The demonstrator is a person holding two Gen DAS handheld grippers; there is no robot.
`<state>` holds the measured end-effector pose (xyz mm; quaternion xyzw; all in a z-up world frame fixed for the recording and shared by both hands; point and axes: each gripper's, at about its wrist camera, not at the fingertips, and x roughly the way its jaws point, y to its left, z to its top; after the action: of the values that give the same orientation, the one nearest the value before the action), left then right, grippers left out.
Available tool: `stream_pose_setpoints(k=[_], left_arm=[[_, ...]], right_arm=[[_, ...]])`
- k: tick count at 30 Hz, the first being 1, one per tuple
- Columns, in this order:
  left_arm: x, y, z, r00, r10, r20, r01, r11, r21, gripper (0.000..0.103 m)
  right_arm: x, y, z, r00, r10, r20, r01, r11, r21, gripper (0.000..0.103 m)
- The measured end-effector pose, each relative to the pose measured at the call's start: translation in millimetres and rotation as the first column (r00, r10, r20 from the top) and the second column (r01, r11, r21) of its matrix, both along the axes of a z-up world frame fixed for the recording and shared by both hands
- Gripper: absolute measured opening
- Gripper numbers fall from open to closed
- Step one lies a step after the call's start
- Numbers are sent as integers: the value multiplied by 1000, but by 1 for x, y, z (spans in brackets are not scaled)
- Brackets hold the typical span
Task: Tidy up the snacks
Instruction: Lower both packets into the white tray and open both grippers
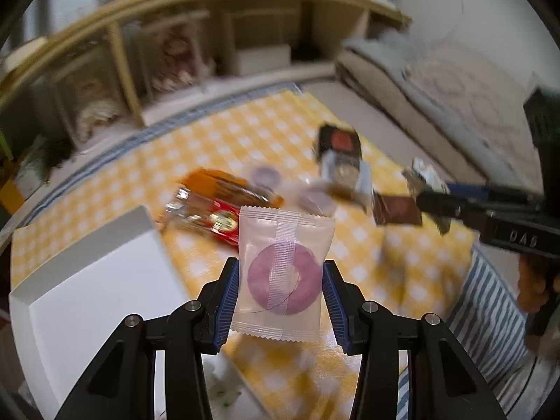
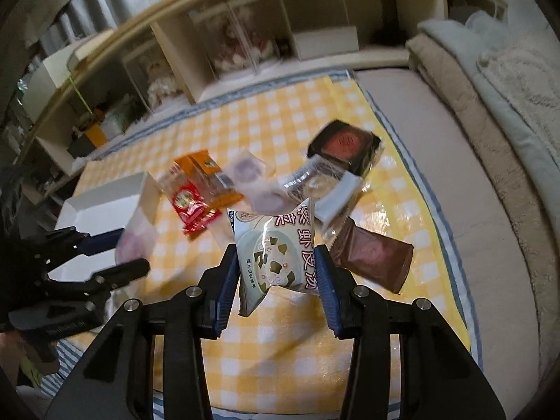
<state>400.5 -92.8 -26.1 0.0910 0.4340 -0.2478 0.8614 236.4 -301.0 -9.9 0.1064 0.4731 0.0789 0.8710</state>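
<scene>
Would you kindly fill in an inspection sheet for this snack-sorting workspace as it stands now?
Surface: yellow checked cloth over a striped blue mat.
Job's things: white box at the left; red snack bag, dark tray pack, brown packet and other wrappers loose on the cloth.
Clutter: nothing seen.
Grippers: left claw shut on a clear packet with a purple ring; right claw shut on a soup sachet; both lifted off the cloth.
Cables: nothing seen.
Surroundings: wooden shelf unit behind, folded bedding at the right.
</scene>
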Motion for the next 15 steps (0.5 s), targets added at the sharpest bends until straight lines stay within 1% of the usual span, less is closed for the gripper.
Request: stream_pose_setpoints(k=[3,6,11,15], left_arm=[[-17,23,20,998,54,33,-53,998,-43,46],[-32,45,34,992,115,47,-111,990,-92,46],[-68,88,63,979,191,65,-182,974,-134,46],[-86,109,73,965,250,79,-236,960,-147,46]], right_arm=[[-4,10,11,1000,7,29,-7,1000,14,44],[-9,24,21,998,26,49,-28,999,32,44],[-15,58,35,993,85,76,-88,995,38,44],[-15,84,40,990,114,86,-117,992,36,44]])
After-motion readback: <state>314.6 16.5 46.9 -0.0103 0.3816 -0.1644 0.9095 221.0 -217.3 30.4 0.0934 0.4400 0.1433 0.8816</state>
